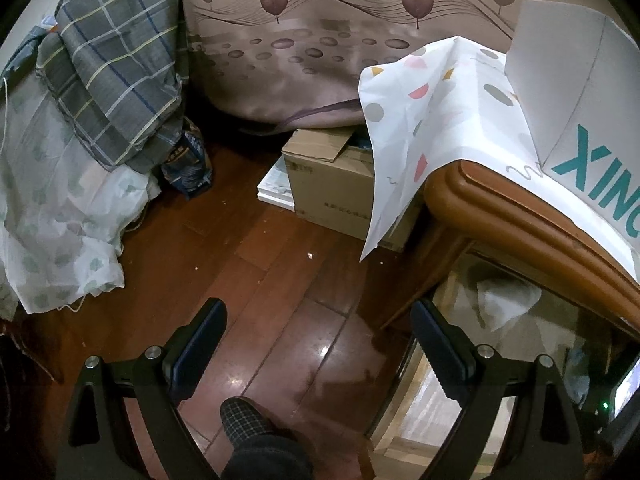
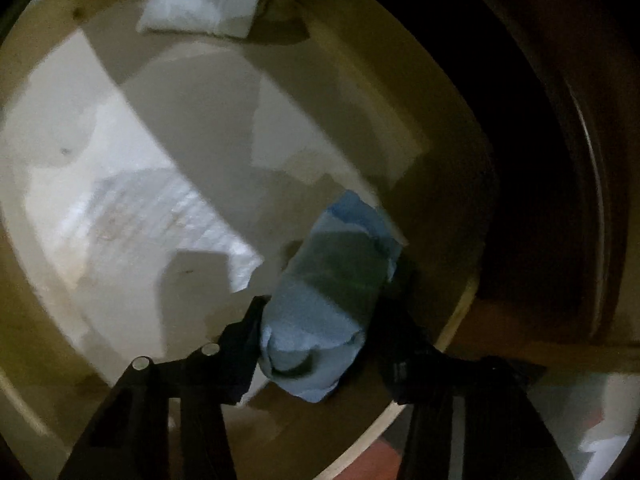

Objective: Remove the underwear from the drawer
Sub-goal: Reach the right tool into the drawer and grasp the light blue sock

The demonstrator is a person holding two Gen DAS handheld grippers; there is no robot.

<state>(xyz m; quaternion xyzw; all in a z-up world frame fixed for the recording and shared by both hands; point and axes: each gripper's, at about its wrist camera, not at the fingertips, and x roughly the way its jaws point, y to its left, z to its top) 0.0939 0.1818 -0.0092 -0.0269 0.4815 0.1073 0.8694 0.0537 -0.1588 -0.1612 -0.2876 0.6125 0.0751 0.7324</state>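
From the left wrist camera, the far left holds a heap of bedding (image 1: pixel 60 208) in pale, leaf-printed fabric, with a grey plaid quilt (image 1: pixel 116 68) folded on top of it. Behind, across the middle, hangs a mauve cloth with leaf shapes (image 1: pixel 304 40). Below it a cardboard box (image 1: pixel 336 184) sits on the dark wooden floor (image 1: pixel 280 280). The left tool (image 1: pixel 319 320) hangs over that floor with its jaws spread wide and nothing between them. Beneath it, a foot in a checked slipper (image 1: pixel 244 420) stands on the boards. To the right is a brown wooden cabinet, its surface (image 1: pixel 520 216) draped with a white cloth with coloured dots (image 1: pixel 432 120) and carrying a white box with teal letters (image 1: pixel 580 120). Under that edge the open drawer (image 1: pixel 516 344) shows, with something pale inside.

From the right wrist camera, blurred and dim, the drawer's (image 2: pixel 132 140) pale floor fills the left and centre. A white folded item (image 2: pixel 204 6) lies at its far end. Right of centre, the underwear (image 2: pixel 332 288), a rolled bundle in light blue with a dark green band, lies inside the drawer near its right wall. The right tool (image 2: pixel 320 344) is at a middling width, its dark fingers (image 2: pixel 240 344) touching either side of the bundle's near end and gripping it. Dark wood of the cabinet frame (image 2: pixel 560 160) fills the right.
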